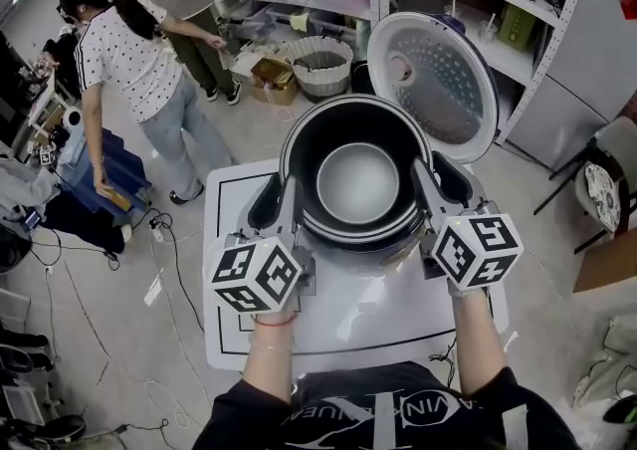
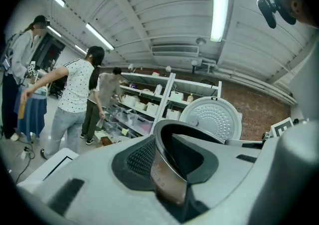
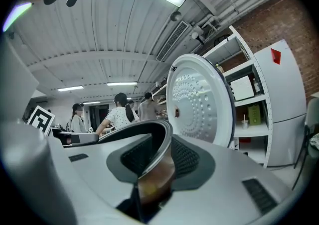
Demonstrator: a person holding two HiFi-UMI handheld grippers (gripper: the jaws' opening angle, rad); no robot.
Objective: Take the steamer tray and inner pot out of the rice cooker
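Left gripper view shows the left claw [image 2: 169,162] pinching the rim of the inner pot [image 2: 164,181]: one pad lies on the outer metal wall and the other on the dark inside, and the rim fills the space between them. In the right gripper view the right claw [image 3: 154,162] grips the opposite side of the same rim in the same way. In the head view the two claws hold the pot from left and right. It seems to be a little above the body of the rice cooker [image 1: 383,251], whose lid [image 1: 433,80] stands open behind. The cooker stands on a white counter [image 1: 348,319]. Inside the pot I see only its pale bottom. The steamer tray is not in it and I cannot find it in any view, so I judge that this part is probably done. What is left, I think, is to bring the pot fully clear of the cooker and put it down on the counter.
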